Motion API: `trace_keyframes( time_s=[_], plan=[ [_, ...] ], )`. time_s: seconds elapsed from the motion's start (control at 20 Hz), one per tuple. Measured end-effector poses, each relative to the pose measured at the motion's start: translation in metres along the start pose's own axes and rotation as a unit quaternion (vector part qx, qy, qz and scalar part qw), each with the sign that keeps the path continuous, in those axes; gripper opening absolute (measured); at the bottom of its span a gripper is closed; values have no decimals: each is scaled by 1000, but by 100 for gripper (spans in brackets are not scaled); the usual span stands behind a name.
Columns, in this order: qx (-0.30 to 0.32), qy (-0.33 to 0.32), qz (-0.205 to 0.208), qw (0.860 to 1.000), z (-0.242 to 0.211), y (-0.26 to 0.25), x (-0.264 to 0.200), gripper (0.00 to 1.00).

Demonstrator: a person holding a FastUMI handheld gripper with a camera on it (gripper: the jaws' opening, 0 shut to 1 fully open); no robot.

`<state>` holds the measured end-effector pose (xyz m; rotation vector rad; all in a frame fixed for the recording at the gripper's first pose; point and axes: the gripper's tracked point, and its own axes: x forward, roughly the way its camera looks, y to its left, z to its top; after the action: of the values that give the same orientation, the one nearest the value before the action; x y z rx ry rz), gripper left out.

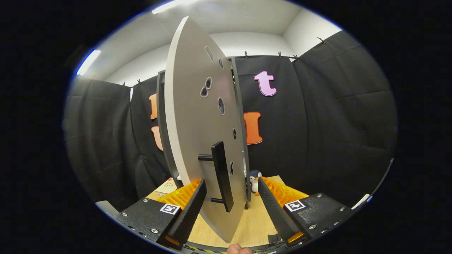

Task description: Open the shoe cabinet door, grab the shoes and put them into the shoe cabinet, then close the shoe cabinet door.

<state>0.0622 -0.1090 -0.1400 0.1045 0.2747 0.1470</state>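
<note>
The shoe cabinet's light grey door (190, 116) stands swung open and I see it nearly edge-on, reaching up between the fingers. Small dark stickers dot its face. Its black bar handle (221, 174) sits upright on that face, just ahead of the fingers and between them. My gripper (231, 180) is open, one finger on each side of the handle, neither pressing on it. The cabinet's dark frame (161, 120) shows behind the door on the left and again on the right.
A light wooden tabletop (252, 222) lies under the door and fingers. A small penguin toy (254, 179) stands beyond the right finger by the cabinet's foot. A booklet (167, 186) lies left of the cabinet. A person's fingertip (238, 249) shows at the gripper's base.
</note>
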Motion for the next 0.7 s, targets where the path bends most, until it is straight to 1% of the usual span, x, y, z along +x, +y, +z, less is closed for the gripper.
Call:
trace_keyframes(
  time_s=[0.2,0.55,0.7],
  plan=[
    [11,5,1,1000,-3,28,13,92],
    [1,1,-8,1000,-1,85,43,92],
    [4,7,0,1000,-6,117,59,93]
  ],
)
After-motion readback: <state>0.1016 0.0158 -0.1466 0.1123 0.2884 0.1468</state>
